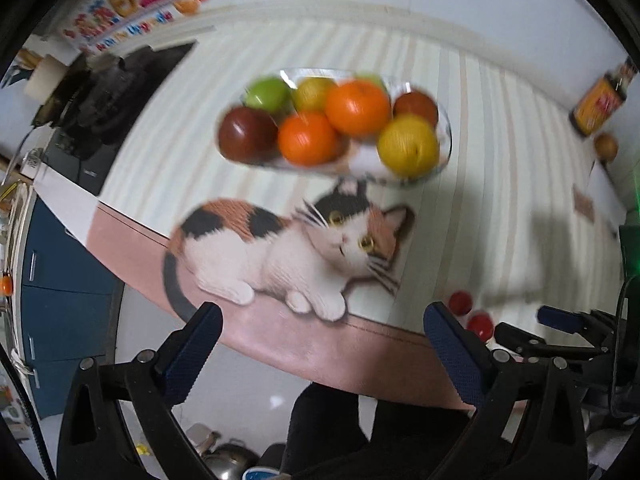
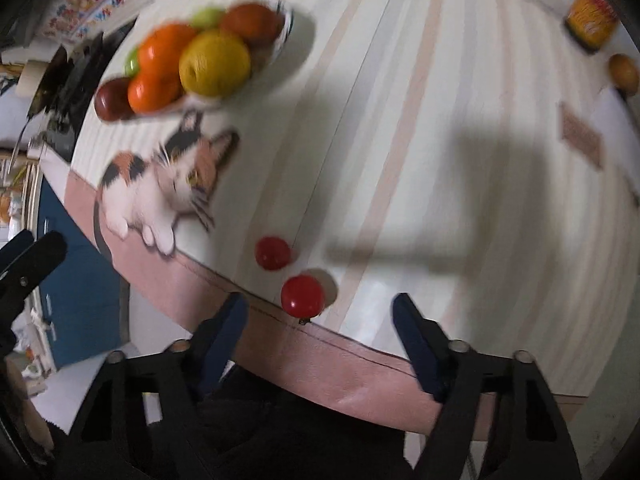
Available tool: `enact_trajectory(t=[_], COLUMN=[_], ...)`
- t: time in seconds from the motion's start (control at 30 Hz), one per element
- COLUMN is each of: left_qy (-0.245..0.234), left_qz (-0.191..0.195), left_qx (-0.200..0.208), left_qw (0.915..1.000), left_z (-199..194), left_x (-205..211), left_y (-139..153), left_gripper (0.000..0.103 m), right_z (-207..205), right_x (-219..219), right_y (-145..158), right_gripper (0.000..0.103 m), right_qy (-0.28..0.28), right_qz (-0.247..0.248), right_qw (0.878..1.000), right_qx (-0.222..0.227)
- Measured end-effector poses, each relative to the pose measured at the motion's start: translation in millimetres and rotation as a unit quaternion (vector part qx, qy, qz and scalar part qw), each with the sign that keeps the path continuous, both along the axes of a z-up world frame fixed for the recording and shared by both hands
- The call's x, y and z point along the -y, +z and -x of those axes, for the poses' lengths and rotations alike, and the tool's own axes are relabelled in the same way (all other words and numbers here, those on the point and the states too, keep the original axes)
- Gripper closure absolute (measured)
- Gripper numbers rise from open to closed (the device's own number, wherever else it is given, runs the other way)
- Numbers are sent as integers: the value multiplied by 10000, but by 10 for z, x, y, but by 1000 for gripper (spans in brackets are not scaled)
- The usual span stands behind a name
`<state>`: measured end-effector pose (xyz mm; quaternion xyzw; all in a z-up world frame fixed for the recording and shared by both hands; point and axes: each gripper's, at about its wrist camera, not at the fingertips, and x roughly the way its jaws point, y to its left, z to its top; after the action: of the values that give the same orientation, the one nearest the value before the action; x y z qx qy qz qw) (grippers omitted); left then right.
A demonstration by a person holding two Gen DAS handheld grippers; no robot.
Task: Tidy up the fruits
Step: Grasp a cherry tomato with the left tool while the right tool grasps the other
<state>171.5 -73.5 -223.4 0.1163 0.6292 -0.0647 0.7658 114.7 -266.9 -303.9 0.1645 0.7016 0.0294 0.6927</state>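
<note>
A clear glass plate [image 1: 446, 144] holds several fruits: oranges [image 1: 356, 108], a yellow fruit [image 1: 408, 146], a dark red apple [image 1: 248, 134] and a green one [image 1: 266, 92]. The plate also shows in the right wrist view [image 2: 286, 34]. Two small red tomatoes [image 2: 273, 253] [image 2: 302, 295] lie near the table's front edge; the left wrist view shows them too [image 1: 460, 302]. My left gripper [image 1: 322, 322] is open and empty, over the front edge below the cat picture. My right gripper [image 2: 320, 312] is open and empty, with the nearer tomato between its fingers' line.
The table [image 2: 440, 120] has a striped cloth with a calico cat print [image 1: 288, 252]. An orange-labelled bottle [image 2: 592, 16] and a small brown fruit [image 2: 623, 74] stand at the far right. Dark clutter [image 1: 104, 92] sits at the far left. Blue cabinets [image 1: 60, 280] are below.
</note>
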Motion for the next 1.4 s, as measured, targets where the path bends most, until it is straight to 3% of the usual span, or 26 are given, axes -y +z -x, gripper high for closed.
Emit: enact_trajectory(t=[0.27,0.33,0.6,1.07,1.23,1.4], left_qy=[0,34,-58,-736,-817,-866], left_qz=[-192,-196,-114,639,740,762], left_qx=[-397,-425,-484,-1222,-1426,-1554], left_qw=[9990,9989,9987,9877,9836,9811], left_z=[1,-9,-69,-30,-29,-1], left_x=[81,69,185,861,959,1030], left_y=[-341,-357,-395,-790,-884,-964], left_gripper=[0,0,0,2,35,58], right_z=[-18,-2,-11,85,114,82], right_x=[-160,-176,61,937,1039,1049], right_y=[-360,-391,-277,-163,-161,-139], right_gripper=[66,69,70,70,70,70], right_qy=[340,387,220,-768,-841,-856], right_qz=[-220,-231,-169,44,55,53], right_qw=[9990,9989,9996,9970,9964,9963], right_qx=[-195,-163,41,89,66,102])
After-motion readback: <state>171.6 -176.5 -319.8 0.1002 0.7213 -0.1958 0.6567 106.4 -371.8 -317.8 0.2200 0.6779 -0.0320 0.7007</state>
